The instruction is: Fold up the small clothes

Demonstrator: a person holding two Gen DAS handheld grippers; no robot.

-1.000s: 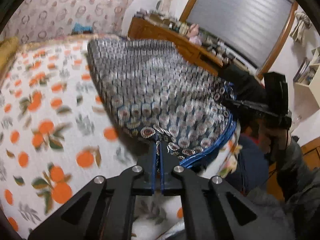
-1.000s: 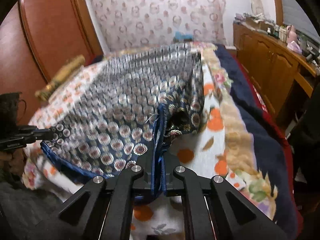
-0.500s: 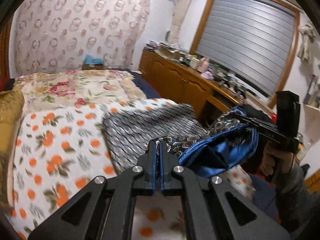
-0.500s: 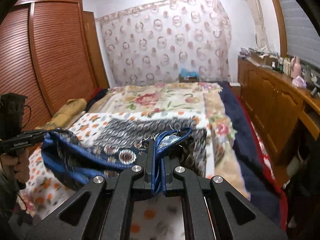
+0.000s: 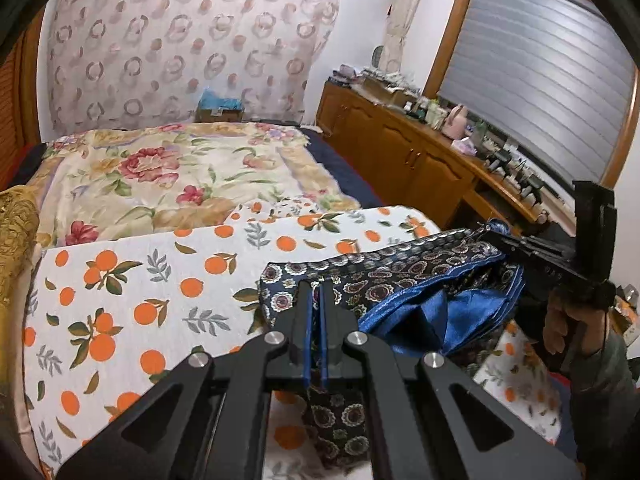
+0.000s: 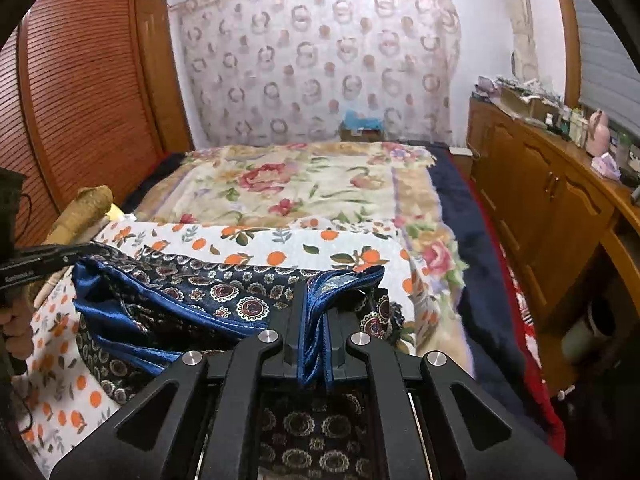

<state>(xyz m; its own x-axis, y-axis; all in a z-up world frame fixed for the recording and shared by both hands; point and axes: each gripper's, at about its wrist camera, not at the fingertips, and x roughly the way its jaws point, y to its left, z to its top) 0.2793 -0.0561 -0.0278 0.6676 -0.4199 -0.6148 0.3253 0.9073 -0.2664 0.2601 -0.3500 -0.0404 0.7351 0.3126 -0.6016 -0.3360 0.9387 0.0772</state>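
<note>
Evidently the garment [image 5: 404, 276], dark patterned cloth with a blue lining, is held stretched between both claws above the near end of the bed [image 5: 132, 280]. The left gripper [image 5: 316, 300] is clamped shut on one corner, and the right gripper [image 6: 314, 304] is closed on a bunched blue hem at the other. The cloth sags in the middle and is doubled, so a fold seems to be under way, with the edges kept paired so they can be laid down together. An orange-print sheet [image 6: 280, 240] is spread beneath as the work surface. A floral quilt [image 6: 304, 184] and a cabinet [image 6: 560, 208] lie clear of the cloth.
</note>
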